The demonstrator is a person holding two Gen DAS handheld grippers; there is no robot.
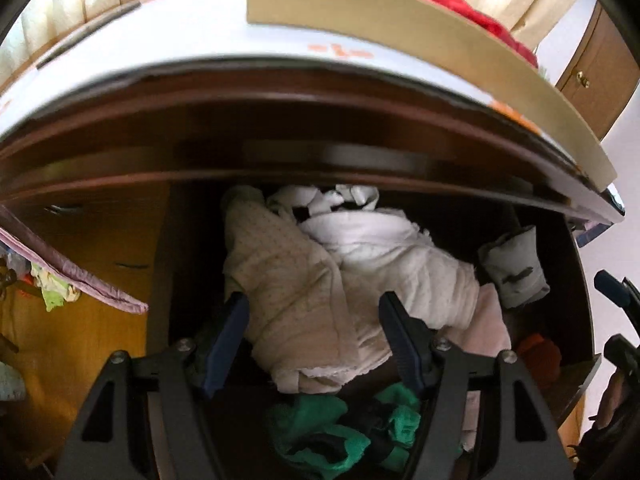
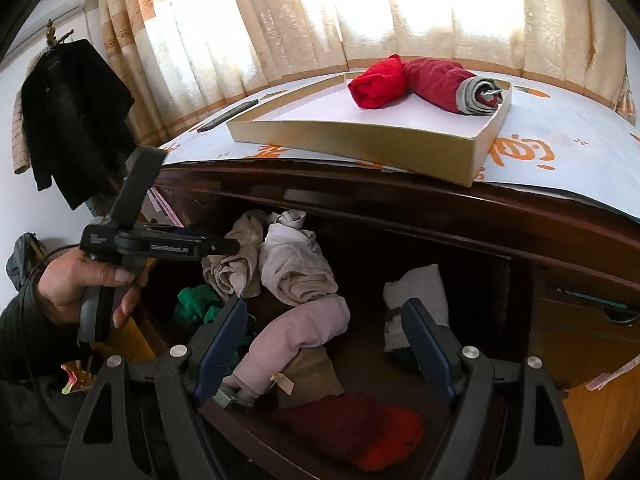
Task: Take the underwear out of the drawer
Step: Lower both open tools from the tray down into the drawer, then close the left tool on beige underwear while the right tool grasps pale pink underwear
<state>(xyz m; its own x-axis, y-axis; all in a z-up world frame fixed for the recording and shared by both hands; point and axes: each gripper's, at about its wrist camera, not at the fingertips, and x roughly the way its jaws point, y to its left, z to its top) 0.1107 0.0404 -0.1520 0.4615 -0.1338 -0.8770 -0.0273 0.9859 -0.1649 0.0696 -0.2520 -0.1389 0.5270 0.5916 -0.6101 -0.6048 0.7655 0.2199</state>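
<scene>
the drawer (image 2: 460, 280) stood open below the dresser top, full of rolled underwear. the left gripper (image 1: 314, 320) hung over the cream roll (image 1: 288, 280) at the drawer's left part, jaws apart, pads not pressing on it. a white roll (image 1: 400, 256) lay just beside the cream one, a green piece (image 1: 320, 432) nearer the drawer front. the right gripper (image 2: 324, 328) had its jaws apart above the pink roll (image 2: 296, 336) in the drawer's middle, holding nothing. above the drawer a cardboard tray (image 2: 360, 140) held two red rolls (image 2: 376, 84).

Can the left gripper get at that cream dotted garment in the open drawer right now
Probably yes. The left gripper is open, and the cream dotted garment lies on top of the pile between its fingers, with nothing covering it.
</scene>
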